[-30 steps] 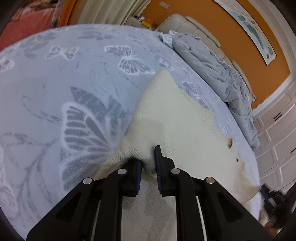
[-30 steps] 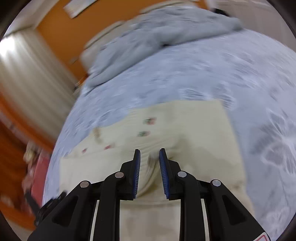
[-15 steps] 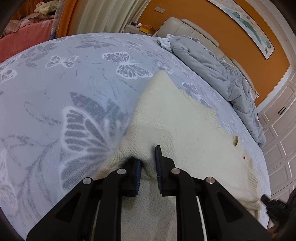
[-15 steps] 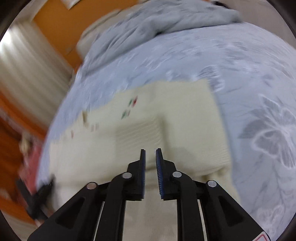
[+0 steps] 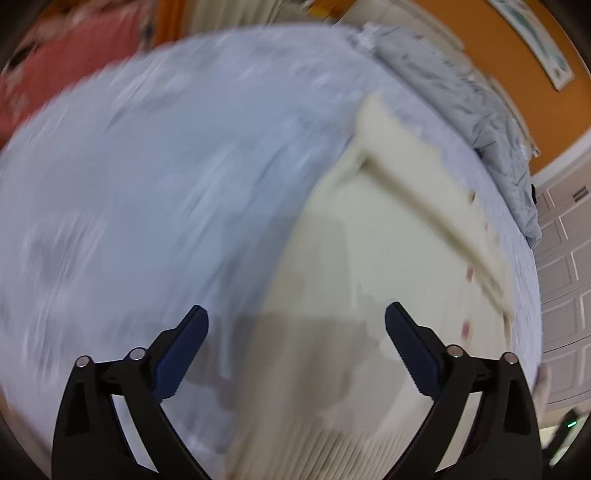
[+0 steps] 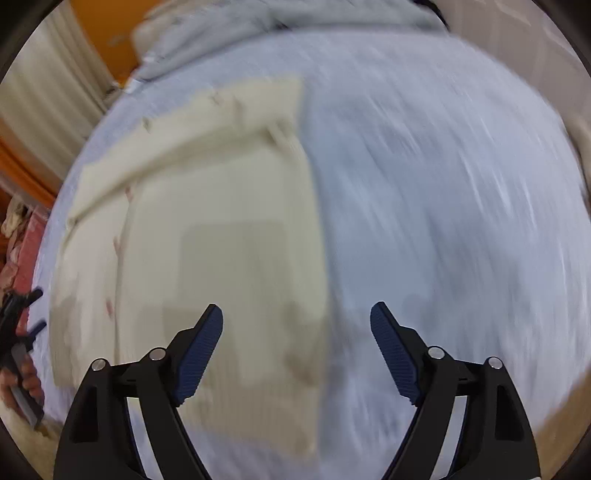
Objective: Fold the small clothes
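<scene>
A small cream knit sweater (image 5: 388, 266) lies flat on the pale blue butterfly-print bedsheet (image 5: 147, 184), its near part folded over the far part. My left gripper (image 5: 295, 325) is open and empty above the sweater's near left edge. In the right wrist view the sweater (image 6: 221, 229) lies left of centre on the sheet (image 6: 443, 203). My right gripper (image 6: 295, 321) is open and empty over the sweater's near right edge. Both views are motion-blurred.
A crumpled grey duvet (image 5: 461, 81) lies at the far end of the bed, also in the right wrist view (image 6: 258, 29). Orange wall (image 5: 517, 74) and white cabinet doors (image 5: 565, 258) stand behind. The left gripper and hand (image 6: 18, 350) show at the left edge.
Both grippers have opened and let go of the sweater's hem. The folded part now lies on the sweater. Both cameras are moving fast.
</scene>
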Demonstrator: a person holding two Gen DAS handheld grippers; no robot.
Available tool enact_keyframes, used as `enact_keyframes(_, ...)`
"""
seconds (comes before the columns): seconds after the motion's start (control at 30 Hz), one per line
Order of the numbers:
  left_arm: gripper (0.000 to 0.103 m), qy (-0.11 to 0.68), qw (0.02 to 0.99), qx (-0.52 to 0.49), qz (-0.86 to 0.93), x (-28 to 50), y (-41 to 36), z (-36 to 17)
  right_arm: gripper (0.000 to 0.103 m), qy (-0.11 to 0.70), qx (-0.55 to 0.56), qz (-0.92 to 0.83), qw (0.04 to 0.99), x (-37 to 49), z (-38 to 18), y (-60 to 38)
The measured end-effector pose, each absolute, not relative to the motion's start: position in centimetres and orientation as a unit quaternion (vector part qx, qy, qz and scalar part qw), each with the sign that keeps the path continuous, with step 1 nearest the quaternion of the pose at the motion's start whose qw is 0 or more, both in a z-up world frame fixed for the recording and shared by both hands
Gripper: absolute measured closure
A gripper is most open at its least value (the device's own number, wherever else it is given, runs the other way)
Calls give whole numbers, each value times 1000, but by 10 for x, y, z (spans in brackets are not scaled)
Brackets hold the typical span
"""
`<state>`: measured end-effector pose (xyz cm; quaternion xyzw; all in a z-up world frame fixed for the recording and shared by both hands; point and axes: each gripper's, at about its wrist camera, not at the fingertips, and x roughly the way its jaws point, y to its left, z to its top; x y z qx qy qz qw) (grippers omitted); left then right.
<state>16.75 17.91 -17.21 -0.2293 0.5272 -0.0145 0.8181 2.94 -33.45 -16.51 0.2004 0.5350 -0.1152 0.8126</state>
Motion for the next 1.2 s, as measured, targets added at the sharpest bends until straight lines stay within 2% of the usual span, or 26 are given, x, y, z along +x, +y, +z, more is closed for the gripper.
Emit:
enact_keyframes(0.07,8,550,793,-262,1,131,197,-189,22,548,270,-108,784,-6,-187,-338)
enact_keyframes(0.13,8,540,790,-290,1,109,204,-196,20,558,300,-110,766,-19,-202,-339)
enact_keyframes(0.2,5,531,798,-284,0,100,201,-192,16,551,303,-101,771,-25,-209,-333)
enact_keyframes(0.33,5,556,795,-243,3,105,178,-194,15,525,324,-71,784,-14,-212,-321)
enact_keyframes(0.37,6,561,795,-233,6,107,175,-194,20,520,328,-65,786,-9,-212,-319)
enact_keyframes(0.4,10,564,794,-227,9,110,172,-193,30,514,334,-55,788,-4,-213,-316)
enact_keyframes(0.43,18,564,793,-230,6,112,171,-191,61,515,343,-46,784,2,-215,-314)
enact_keyframes(0.47,49,567,789,-237,-7,114,169,-190,91,523,352,-43,775,7,-218,-312)
enact_keyframes(0.5,74,578,779,-243,-20,118,167,-191,92,523,356,-45,773,11,-216,-310)
enact_keyframes(0.53,87,590,770,-242,-24,119,166,-191,93,514,360,-47,777,12,-209,-309)
enact_keyframes(0.57,93,595,765,-244,-28,120,165,-189,94,499,358,-54,787,10,-199,-309)
enact_keyframes(0.77,94,581,763,-276,-57,97,182,-145,96,433,373,-29,820,-24,-130,-312)
enact_keyframes(0.9,96,579,776,-240,-70,64,189,-121,96,439,336,-8,833,-46,-105,-301)
enact_keyframes(1.2,97,618,746,-229,-102,-28,191,-135,96,514,304,-9,802,-150,-133,-282)
